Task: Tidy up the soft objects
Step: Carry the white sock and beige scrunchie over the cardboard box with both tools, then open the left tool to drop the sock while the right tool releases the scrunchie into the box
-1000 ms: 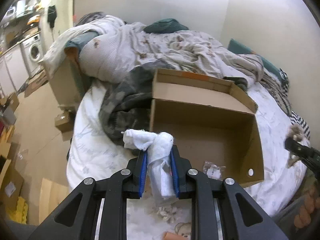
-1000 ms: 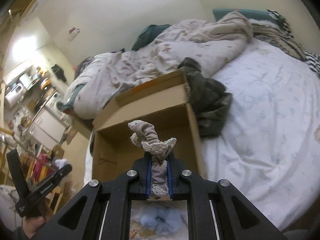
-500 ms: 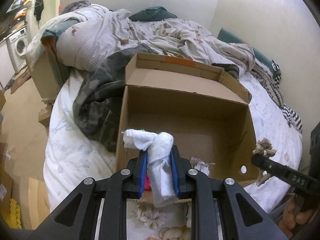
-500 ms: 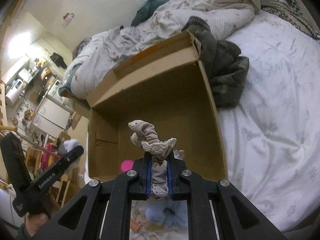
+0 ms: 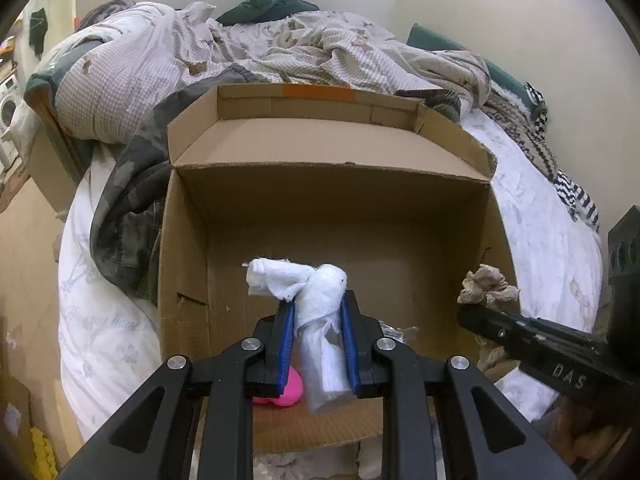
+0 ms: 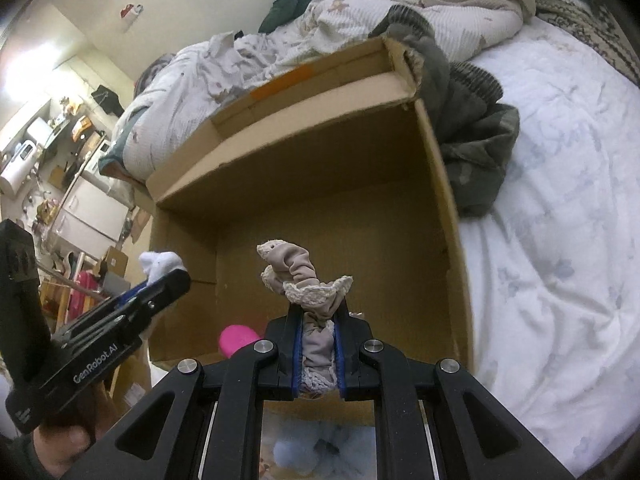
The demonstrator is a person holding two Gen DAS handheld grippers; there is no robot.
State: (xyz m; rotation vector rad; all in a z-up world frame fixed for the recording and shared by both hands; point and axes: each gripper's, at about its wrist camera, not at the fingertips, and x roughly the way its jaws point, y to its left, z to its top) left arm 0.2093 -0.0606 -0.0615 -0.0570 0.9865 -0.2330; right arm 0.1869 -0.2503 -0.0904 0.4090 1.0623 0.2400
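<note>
- Left wrist view: the left gripper [image 5: 318, 312] fills the lower middle of the frame, its jaws clamped on a white sock [image 5: 316, 300] whose rolled end sticks out to the left above the blue pads.
- Behind it, an open cardboard box [image 5: 192, 248] takes up the centre, lying on the bed [image 5: 104, 332]; a pink object [image 5: 290, 394] shows at the box bottom, low in the frame.
- At the right edge, the right gripper [image 5: 480, 312] carries a beige cloth [image 5: 486, 284].
- Right wrist view: the right gripper [image 6: 318, 316] sits lower centre, jaws clamped on the beige lace-trimmed cloth [image 6: 298, 276], over the box [image 6: 444, 184].
- At the left, the left gripper [image 6: 160, 284] holds the white sock [image 6: 160, 264]; a hand [image 6: 60, 440] grips its handle in the lower left corner.
</note>
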